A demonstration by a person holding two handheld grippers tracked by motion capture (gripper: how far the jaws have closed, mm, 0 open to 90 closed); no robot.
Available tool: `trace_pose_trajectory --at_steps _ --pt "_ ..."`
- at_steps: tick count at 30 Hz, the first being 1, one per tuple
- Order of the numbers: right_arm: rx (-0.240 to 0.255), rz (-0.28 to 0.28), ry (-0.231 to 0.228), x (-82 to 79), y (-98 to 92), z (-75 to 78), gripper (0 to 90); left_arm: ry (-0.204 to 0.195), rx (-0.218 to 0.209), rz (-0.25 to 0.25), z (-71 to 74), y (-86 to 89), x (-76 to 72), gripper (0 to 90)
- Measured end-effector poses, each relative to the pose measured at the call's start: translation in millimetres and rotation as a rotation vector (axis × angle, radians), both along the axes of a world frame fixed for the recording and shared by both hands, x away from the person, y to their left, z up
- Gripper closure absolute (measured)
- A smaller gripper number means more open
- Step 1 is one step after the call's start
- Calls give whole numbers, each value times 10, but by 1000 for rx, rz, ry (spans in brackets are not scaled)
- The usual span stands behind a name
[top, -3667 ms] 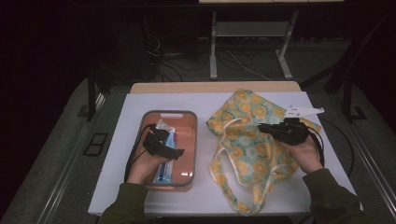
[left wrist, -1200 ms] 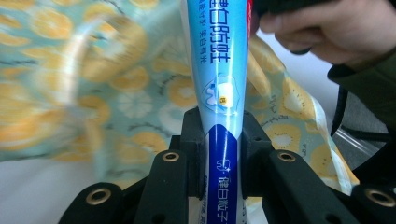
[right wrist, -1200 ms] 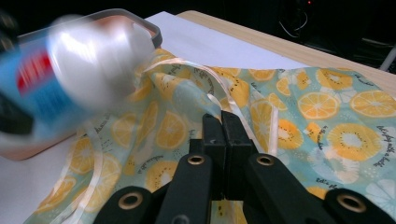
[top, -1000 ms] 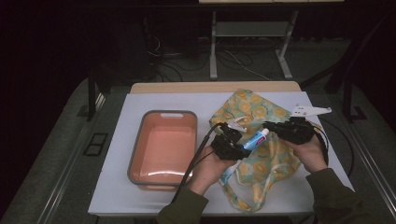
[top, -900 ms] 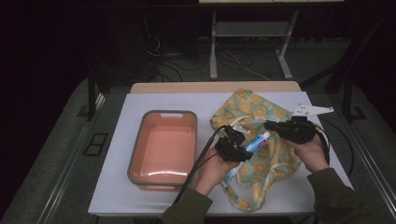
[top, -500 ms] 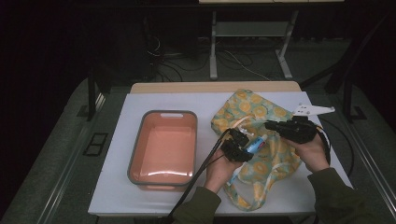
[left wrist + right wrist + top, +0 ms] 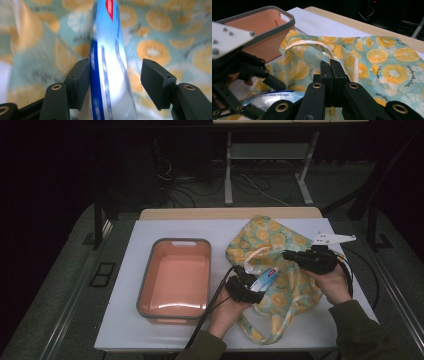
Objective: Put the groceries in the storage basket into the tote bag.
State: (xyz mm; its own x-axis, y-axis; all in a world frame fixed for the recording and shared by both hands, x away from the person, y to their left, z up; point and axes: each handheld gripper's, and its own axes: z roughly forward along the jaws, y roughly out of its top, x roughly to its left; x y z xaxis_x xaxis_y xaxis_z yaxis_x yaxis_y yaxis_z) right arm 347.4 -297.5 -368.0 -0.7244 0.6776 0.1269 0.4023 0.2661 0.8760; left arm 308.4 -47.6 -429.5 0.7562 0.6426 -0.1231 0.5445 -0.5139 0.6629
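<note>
On the bench: orange-print bag [image 7: 280, 265] beside an empty pink tub [image 7: 175, 275].
Tube: toothpaste tube [image 7: 263, 281] lay at the bag's mouth, between the left fingers.
Left gripper [image 7: 248, 289]: fingers had just been opening; one pad beside the tube, the other [image 7: 156, 81] clear of it.
Right gripper [image 7: 290, 255]: fingers pinched shut on the bag's edge, holding it up.

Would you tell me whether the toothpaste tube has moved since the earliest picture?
Yes. The toothpaste tube has left the orange tray and now sits to its right, over the citrus-print bag.
</note>
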Motion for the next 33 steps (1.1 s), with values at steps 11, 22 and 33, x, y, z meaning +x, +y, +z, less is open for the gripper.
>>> trace_pose_trajectory --at_steps 11,22,33 --pt "-3 -1 2 -3 -6 -8 897 6 59 38 -106 56 -146 495" --pt "-1 3 -1 -9 3 -2 897 -9 47 53 -34 -42 -80 679" --pt "-3 17 0 -16 40 -1 897 14 -6 48 86 -268 289 702"
